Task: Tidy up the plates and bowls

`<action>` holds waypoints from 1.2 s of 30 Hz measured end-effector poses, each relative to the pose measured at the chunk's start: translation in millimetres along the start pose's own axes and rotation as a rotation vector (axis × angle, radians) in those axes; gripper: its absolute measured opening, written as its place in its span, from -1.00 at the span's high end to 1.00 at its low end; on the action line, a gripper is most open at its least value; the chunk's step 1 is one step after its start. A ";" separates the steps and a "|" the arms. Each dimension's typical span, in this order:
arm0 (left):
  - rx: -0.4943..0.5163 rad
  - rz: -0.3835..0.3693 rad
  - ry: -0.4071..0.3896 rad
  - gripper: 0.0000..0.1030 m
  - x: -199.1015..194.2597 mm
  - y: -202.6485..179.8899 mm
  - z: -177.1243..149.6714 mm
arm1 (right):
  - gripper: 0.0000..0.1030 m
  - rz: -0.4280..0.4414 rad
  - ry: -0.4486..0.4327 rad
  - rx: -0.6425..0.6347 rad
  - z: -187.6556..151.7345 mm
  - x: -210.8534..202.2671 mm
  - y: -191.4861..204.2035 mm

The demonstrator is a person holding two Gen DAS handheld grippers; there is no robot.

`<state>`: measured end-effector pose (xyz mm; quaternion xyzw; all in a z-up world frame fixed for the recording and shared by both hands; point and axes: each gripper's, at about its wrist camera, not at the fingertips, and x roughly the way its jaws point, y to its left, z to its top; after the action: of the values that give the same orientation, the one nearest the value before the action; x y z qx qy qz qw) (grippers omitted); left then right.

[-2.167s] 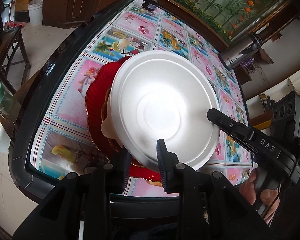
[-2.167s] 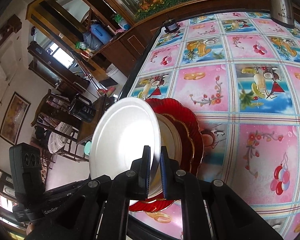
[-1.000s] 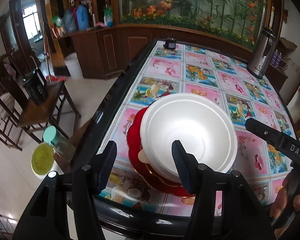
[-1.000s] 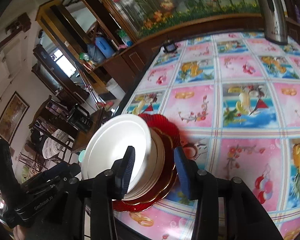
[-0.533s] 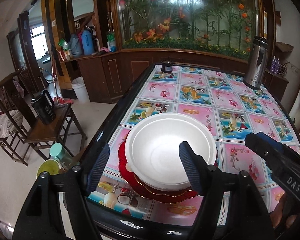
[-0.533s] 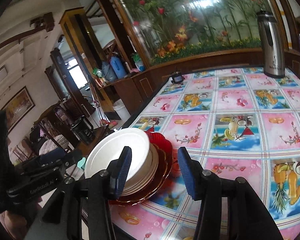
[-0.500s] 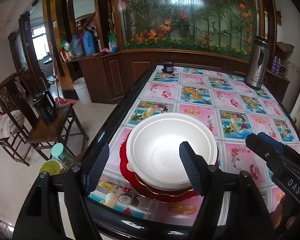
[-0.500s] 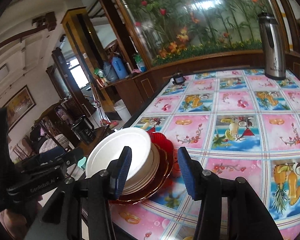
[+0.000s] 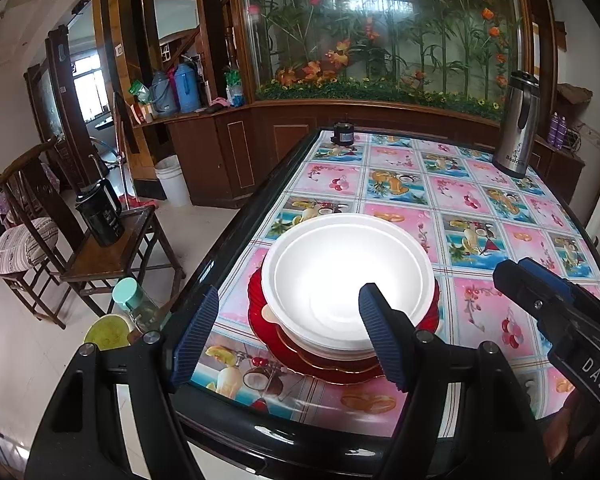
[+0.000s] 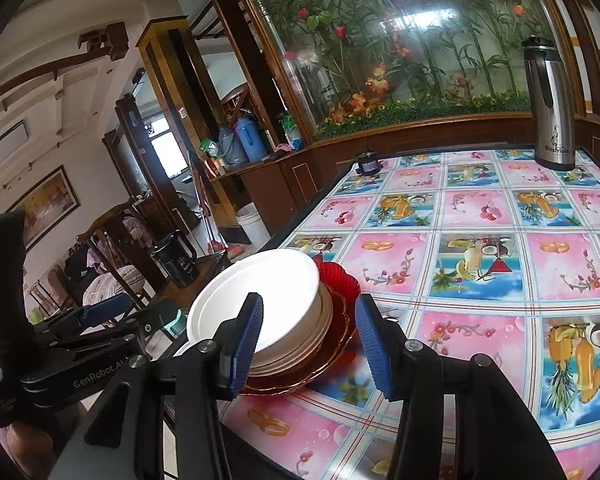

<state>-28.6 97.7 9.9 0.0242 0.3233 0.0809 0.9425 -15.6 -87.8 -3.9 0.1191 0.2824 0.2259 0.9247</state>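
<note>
Near the table's [image 9: 236, 236] left front edge, a white foam bowl [image 9: 348, 276] tops a stack on red scalloped glass plates [image 9: 340, 372], untouched, with left gripper [image 9: 288, 332] jaws just widened, spread, nothing between, and right gripper [image 10: 308, 340] jaws also apart, empty.

Both wrist views near table [image 9: 452, 200] edge, angled down, sharing plate stack [image 9: 340, 280]

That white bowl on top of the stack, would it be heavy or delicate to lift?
The white bowl looks like matte foam, so probably very light and easily dented. It sits loose atop cream plates and a red plate, so a push would likely slide it.
</note>
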 end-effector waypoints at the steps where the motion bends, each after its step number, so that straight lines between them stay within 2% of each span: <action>1: 0.003 -0.001 -0.004 -0.41 -1.3 -0.5 -0.3 | 0.02 0.002 0.001 -0.001 0.0 0.0 1.0; 27: -0.025 -0.010 0.005 -0.41 -5.1 10.0 -6.5 | 0.02 0.013 0.024 -0.040 -4.7 3.7 17.1; 36: -0.038 -0.037 0.017 -0.41 -3.7 10.6 -7.6 | 0.02 0.015 0.029 -0.047 -4.4 5.1 19.9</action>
<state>-37.6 107.4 7.2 -0.0005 0.3299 0.0696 0.9414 -21.3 -67.6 -3.0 0.0964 0.2894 0.2410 0.9213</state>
